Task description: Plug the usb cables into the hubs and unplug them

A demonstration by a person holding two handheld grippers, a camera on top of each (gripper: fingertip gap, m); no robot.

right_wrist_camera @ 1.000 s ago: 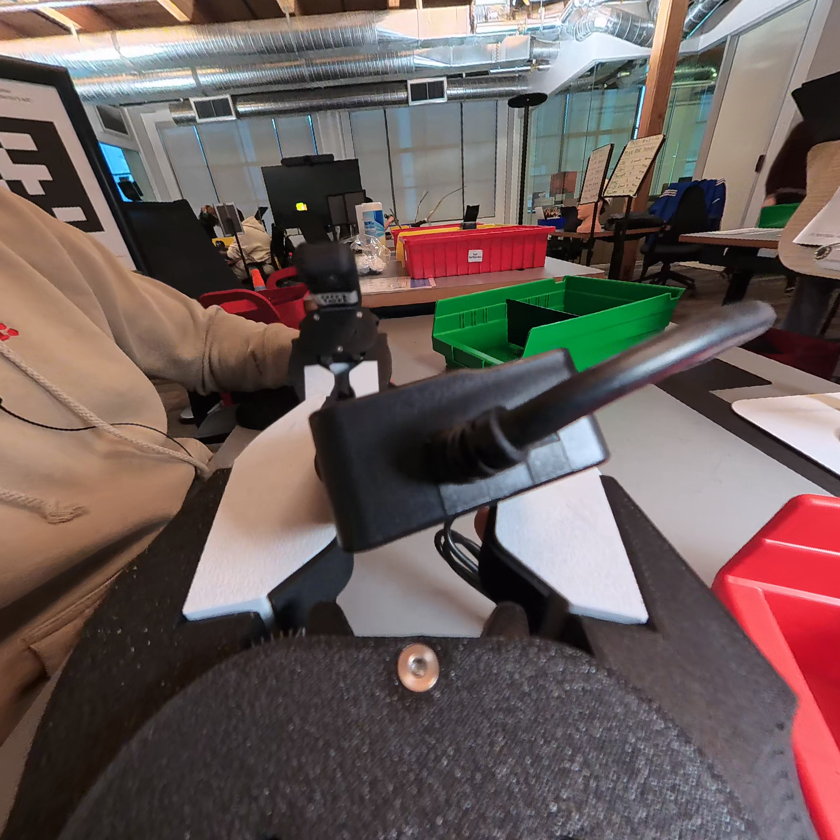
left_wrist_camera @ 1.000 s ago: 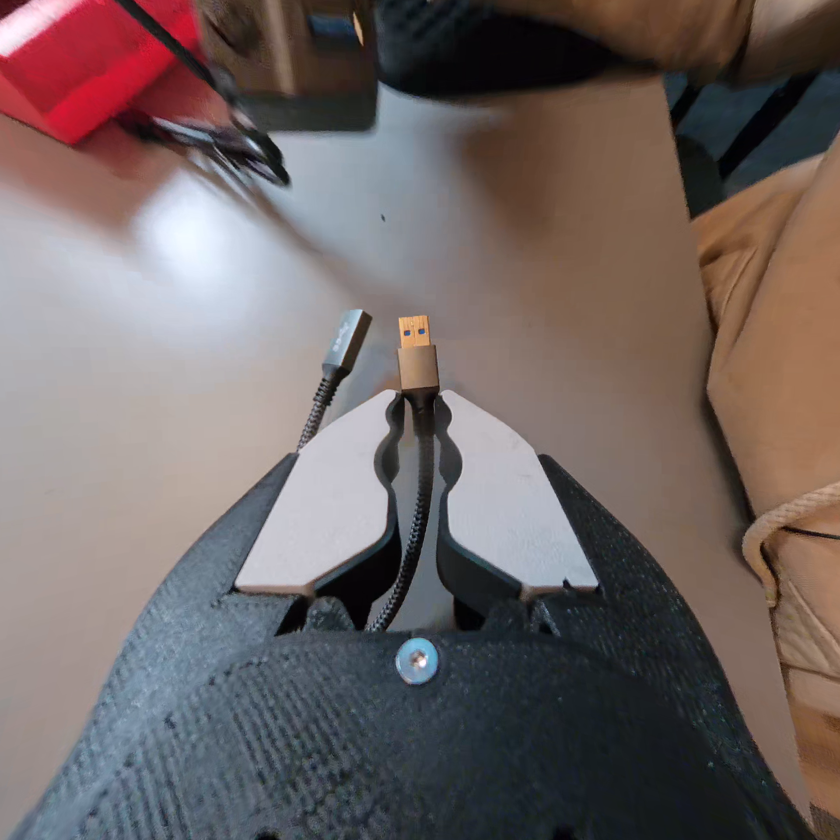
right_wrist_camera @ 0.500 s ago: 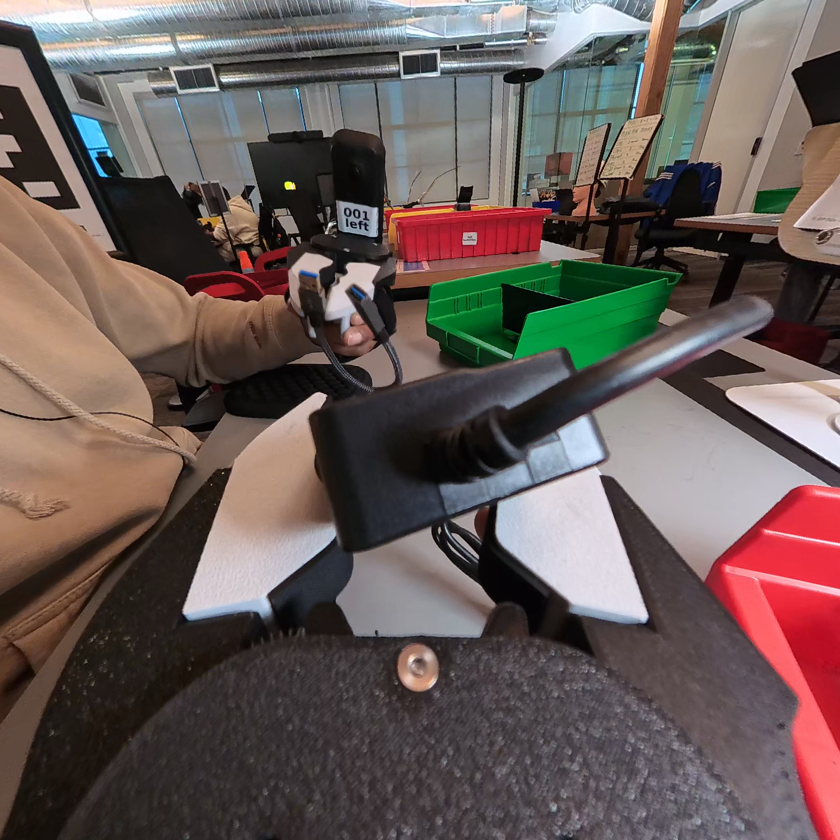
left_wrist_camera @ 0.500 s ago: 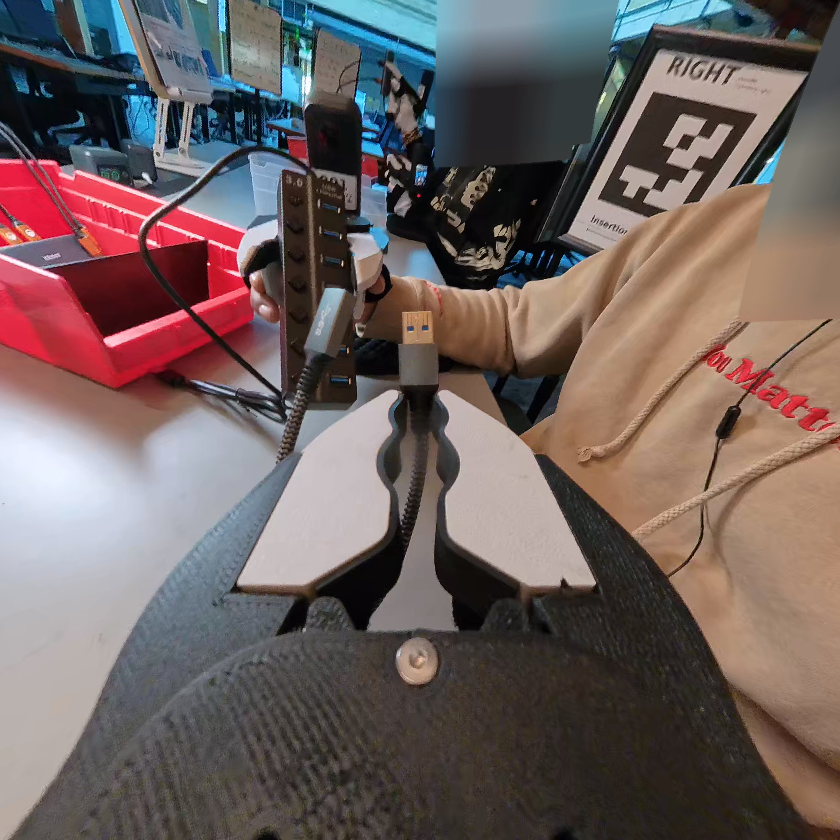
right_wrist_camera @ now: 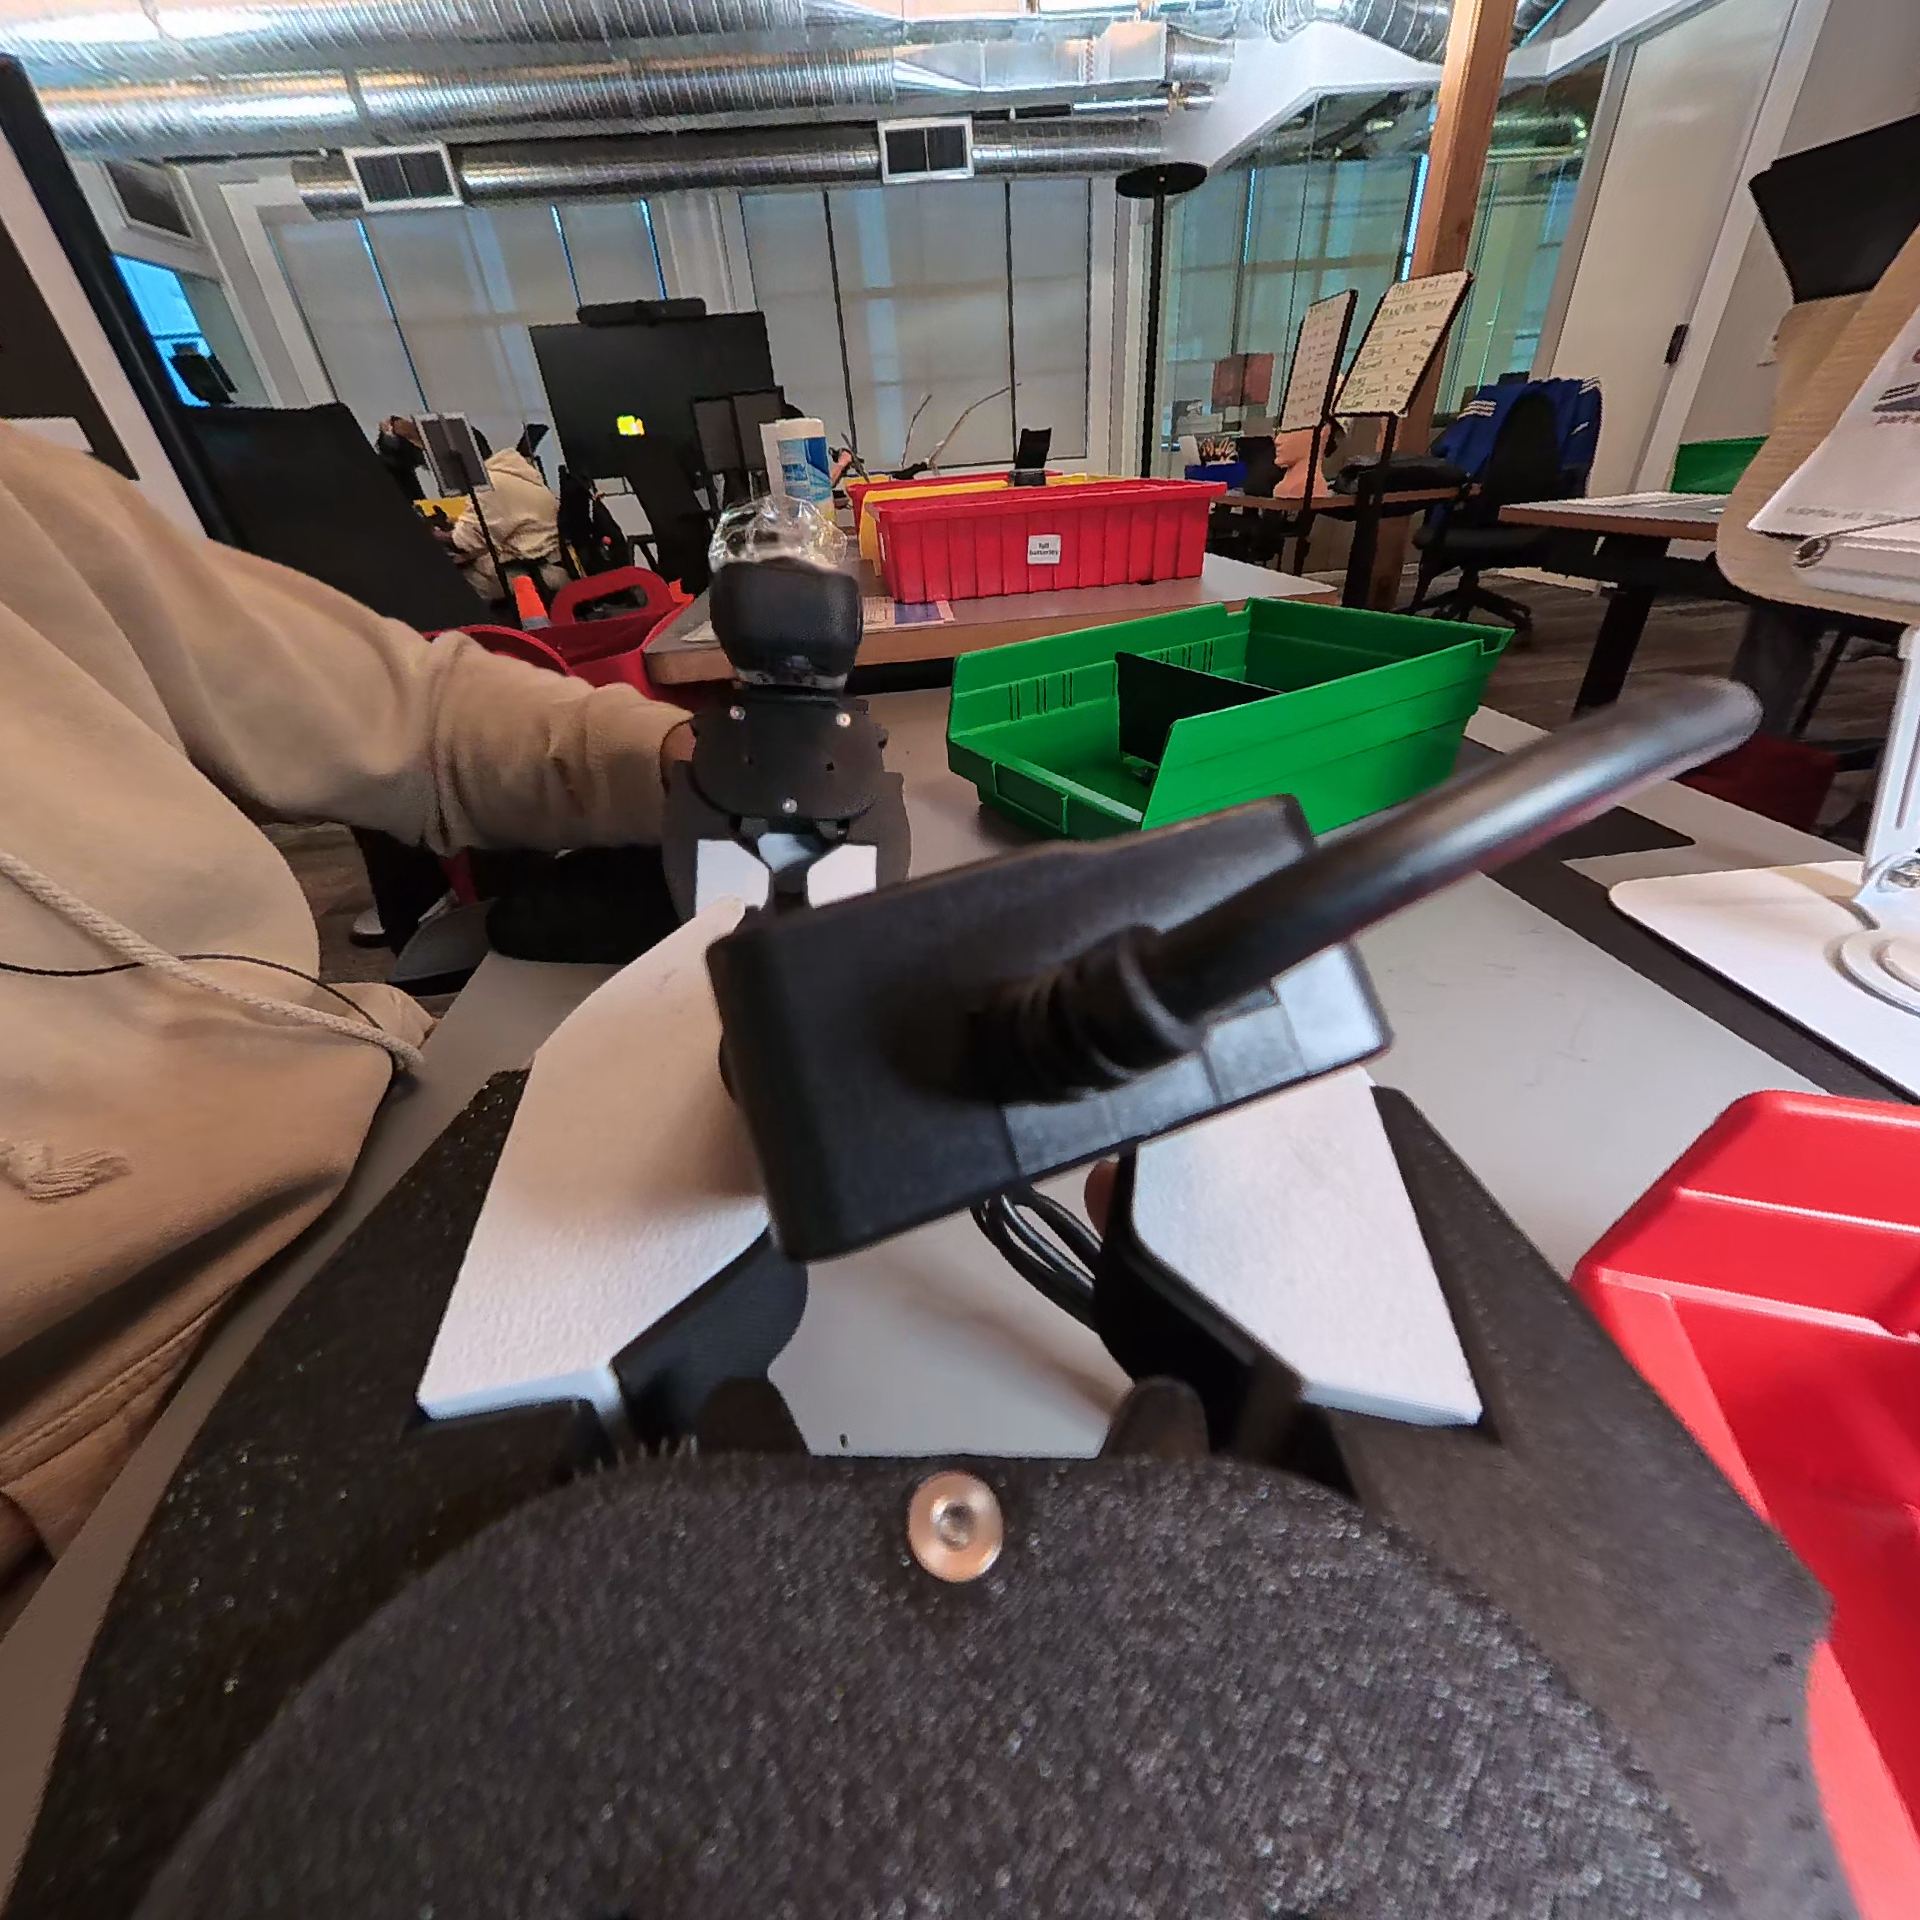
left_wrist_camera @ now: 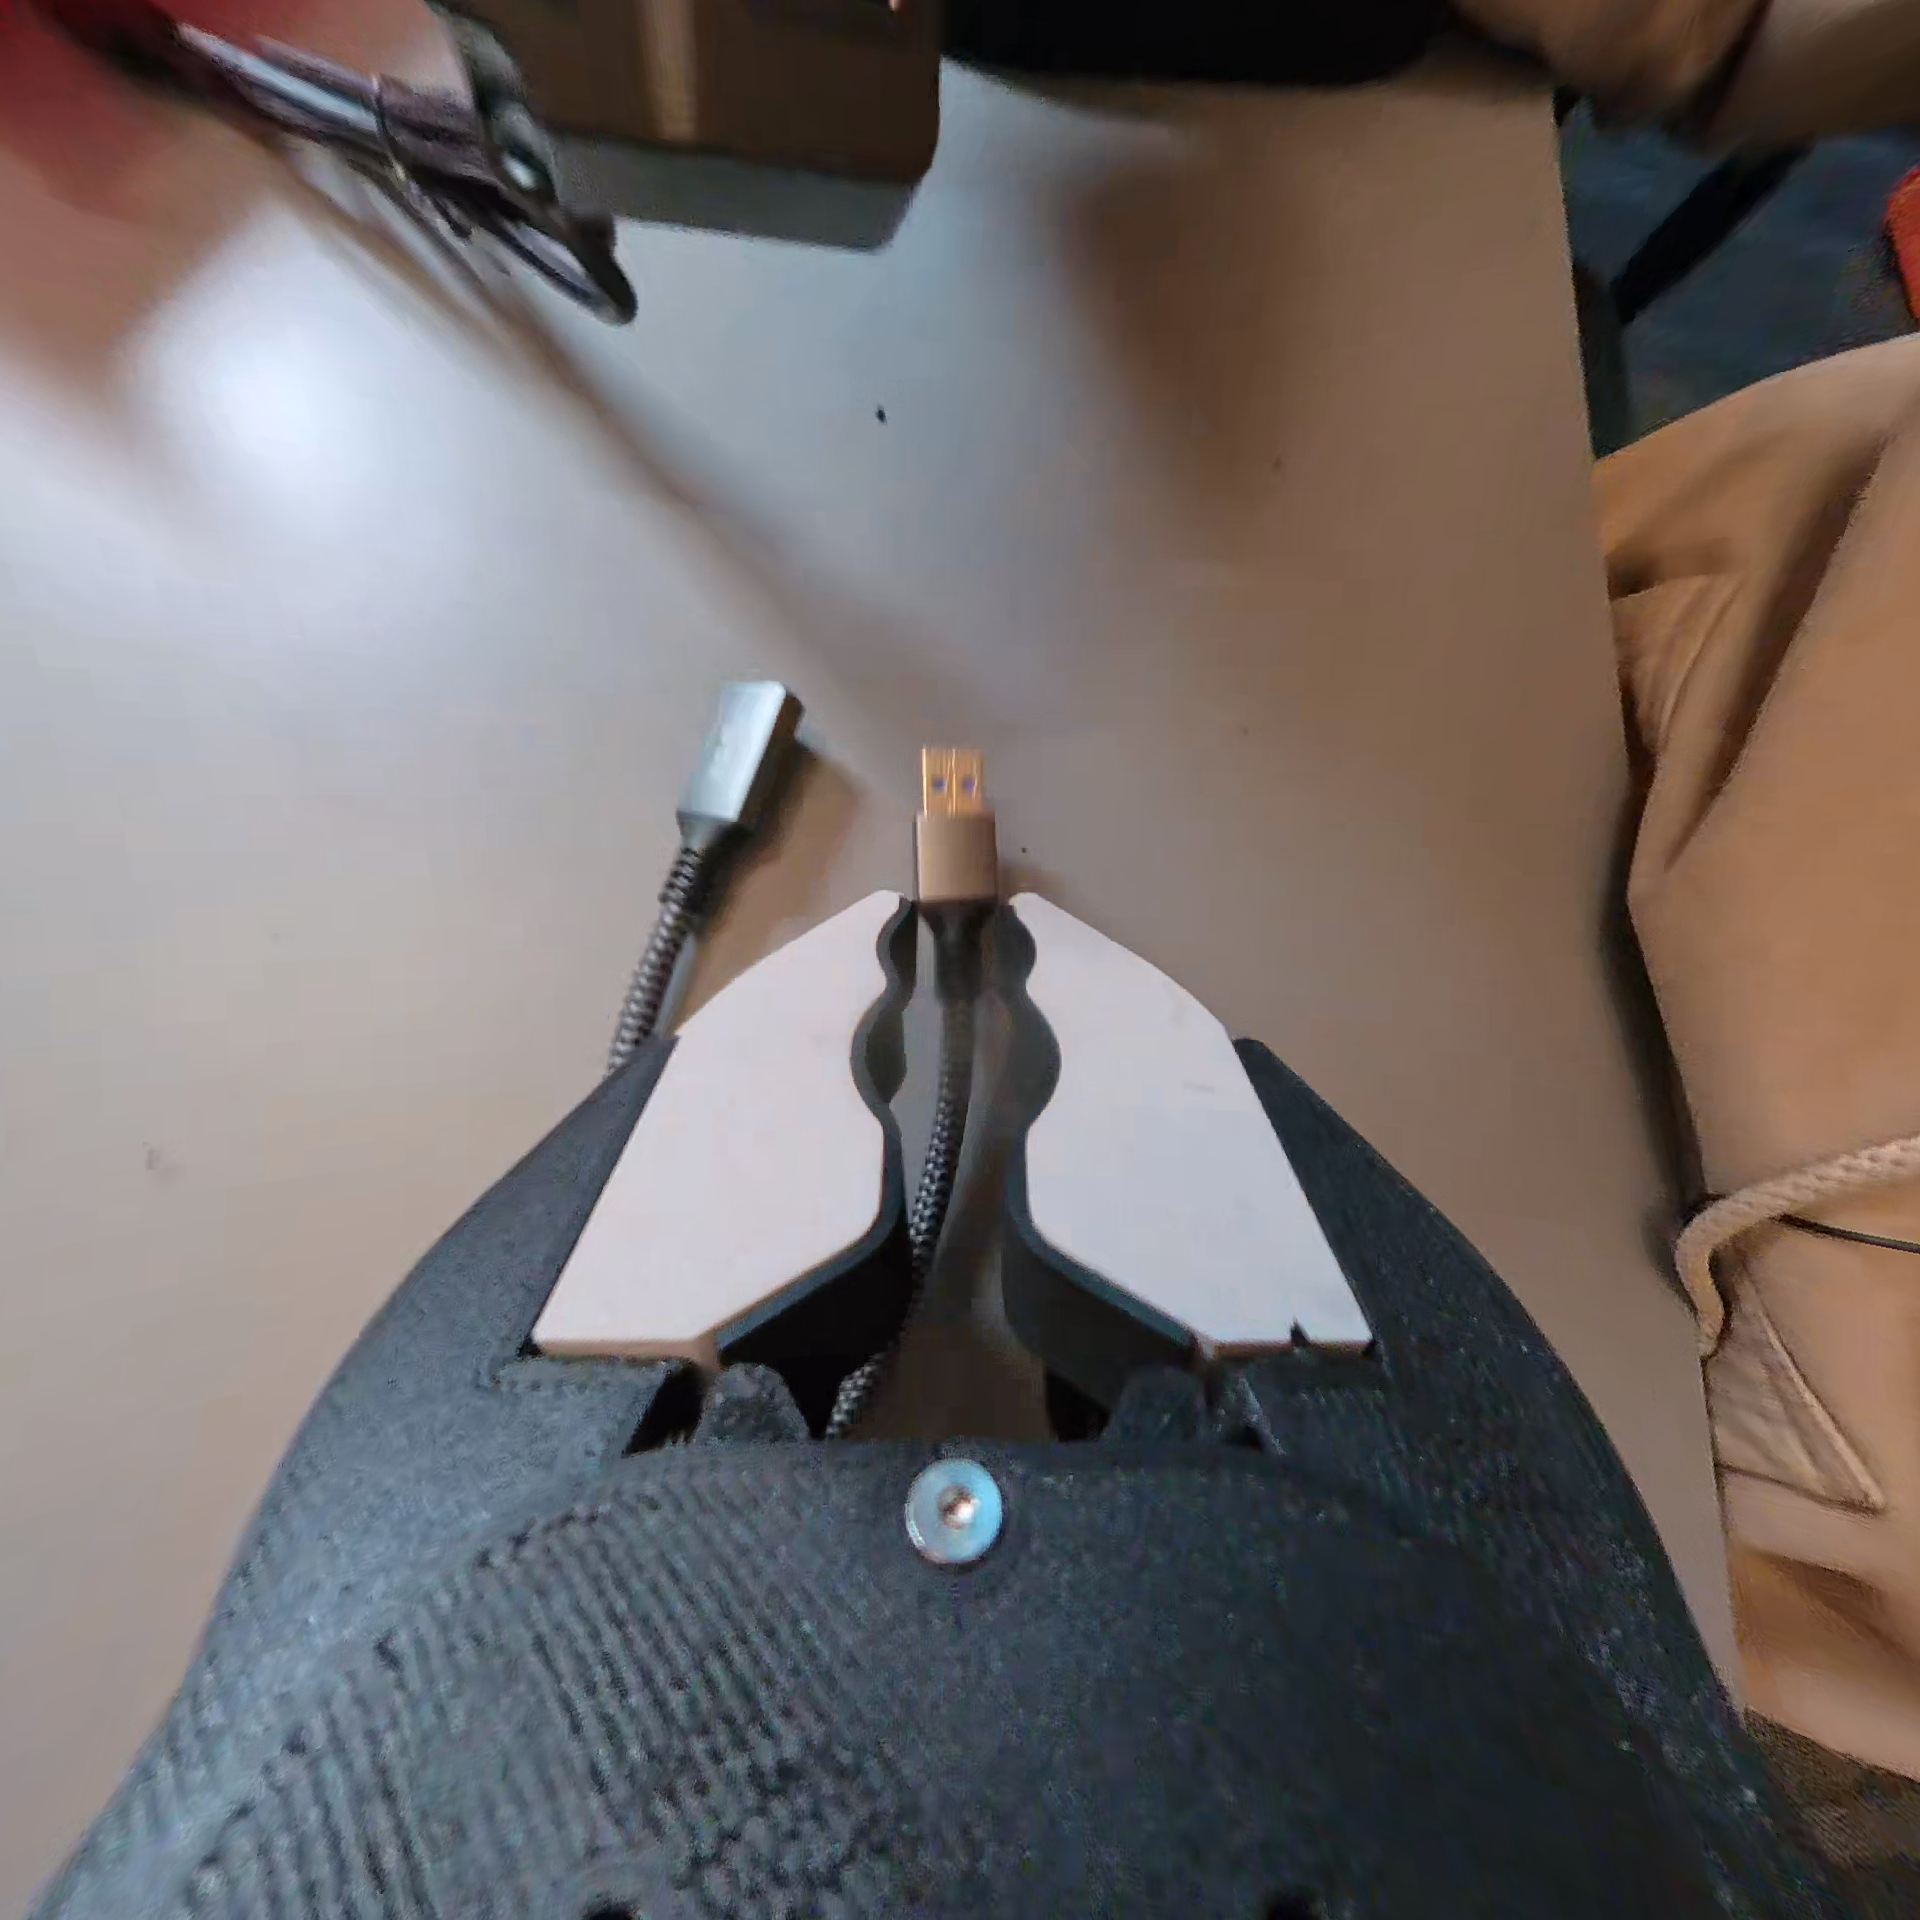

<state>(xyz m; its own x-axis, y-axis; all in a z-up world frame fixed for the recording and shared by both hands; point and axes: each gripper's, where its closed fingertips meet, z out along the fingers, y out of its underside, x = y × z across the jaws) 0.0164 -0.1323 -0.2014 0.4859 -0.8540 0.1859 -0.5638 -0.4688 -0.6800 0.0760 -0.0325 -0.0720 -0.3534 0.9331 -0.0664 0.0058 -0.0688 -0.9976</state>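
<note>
My left gripper is shut on a braided USB cable and points down at the table. The gold USB plug sticks out past its fingertips. The cable's grey other end hangs just to the left of the plug. My right gripper is shut on a black USB hub and holds it above the table. The hub's thick black cable runs up to the right. The hub's lower end shows blurred at the top of the left wrist view. The left gripper also shows beyond the hub in the right wrist view.
A red bin sits close on the right and a green bin farther back. The person's beige sleeve and hoodie are alongside. A bundled black cable lies under the hub. The table edge runs along the right.
Half a second ago the left gripper was tilted up with the plug facing the hub's ports. It has now tipped down toward the table. The right gripper and hub have barely moved.
</note>
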